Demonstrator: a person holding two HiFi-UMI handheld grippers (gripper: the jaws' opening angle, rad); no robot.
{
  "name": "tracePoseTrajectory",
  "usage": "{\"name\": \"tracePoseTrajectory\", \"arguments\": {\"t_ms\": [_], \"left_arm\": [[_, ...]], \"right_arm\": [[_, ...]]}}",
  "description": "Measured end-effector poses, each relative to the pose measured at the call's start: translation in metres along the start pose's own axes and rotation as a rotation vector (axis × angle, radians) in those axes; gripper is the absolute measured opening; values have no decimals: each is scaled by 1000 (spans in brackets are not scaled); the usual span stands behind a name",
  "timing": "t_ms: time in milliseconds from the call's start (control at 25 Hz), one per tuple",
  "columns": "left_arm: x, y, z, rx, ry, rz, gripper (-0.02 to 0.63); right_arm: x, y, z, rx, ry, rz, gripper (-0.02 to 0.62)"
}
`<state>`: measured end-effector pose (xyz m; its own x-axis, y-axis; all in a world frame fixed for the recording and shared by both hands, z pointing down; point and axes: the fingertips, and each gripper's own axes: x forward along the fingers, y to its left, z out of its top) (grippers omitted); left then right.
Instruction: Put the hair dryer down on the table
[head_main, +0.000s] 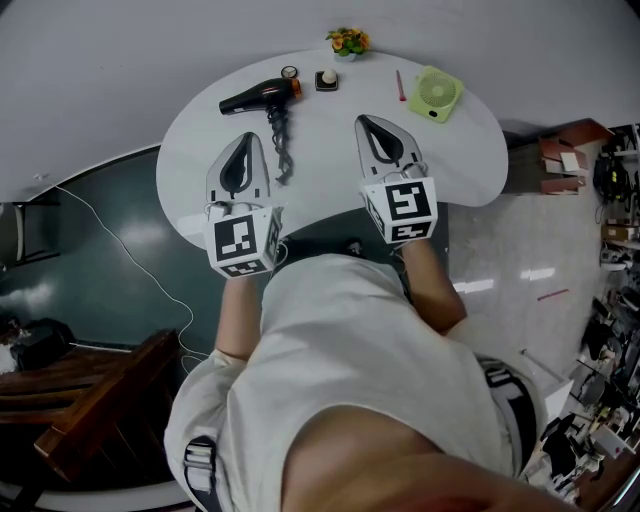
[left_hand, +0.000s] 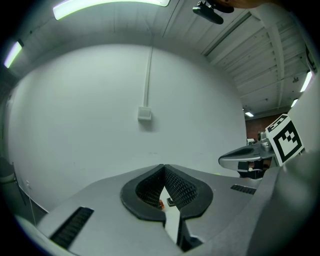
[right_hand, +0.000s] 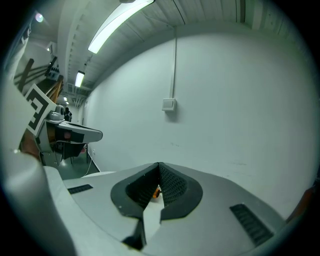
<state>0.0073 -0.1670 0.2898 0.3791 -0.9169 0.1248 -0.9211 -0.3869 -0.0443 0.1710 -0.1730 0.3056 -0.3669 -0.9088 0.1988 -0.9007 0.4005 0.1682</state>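
Observation:
A black hair dryer (head_main: 255, 97) with an orange ring at its rear lies on the white table (head_main: 470, 165) at the back left, its cord (head_main: 281, 135) trailing toward me. My left gripper (head_main: 241, 141) hovers over the table's left part, shut and empty, its tips about a hand's width in front of the dryer. On the right my right gripper (head_main: 369, 122) is also shut with nothing in it. In the left gripper view the left gripper (left_hand: 163, 167) points at a bare wall. The right gripper (right_hand: 159, 165) in its own view does too, with a bit of orange showing through the jaw slit.
At the table's back edge stand a small green fan (head_main: 435, 94), a red pen (head_main: 400, 84), a small black box with a white knob (head_main: 327, 79), a round dial (head_main: 289, 72) and a flower pot (head_main: 348, 41). A wooden bench (head_main: 90, 385) is at the lower left.

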Motion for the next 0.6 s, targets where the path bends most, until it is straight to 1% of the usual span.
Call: {"name": "tracePoseTrajectory", "arguments": {"t_ms": [600], "left_arm": [[3,10,-1,-12,2,8,18]], "right_arm": [[6,-1,4,-19,8,1,-2]]}}
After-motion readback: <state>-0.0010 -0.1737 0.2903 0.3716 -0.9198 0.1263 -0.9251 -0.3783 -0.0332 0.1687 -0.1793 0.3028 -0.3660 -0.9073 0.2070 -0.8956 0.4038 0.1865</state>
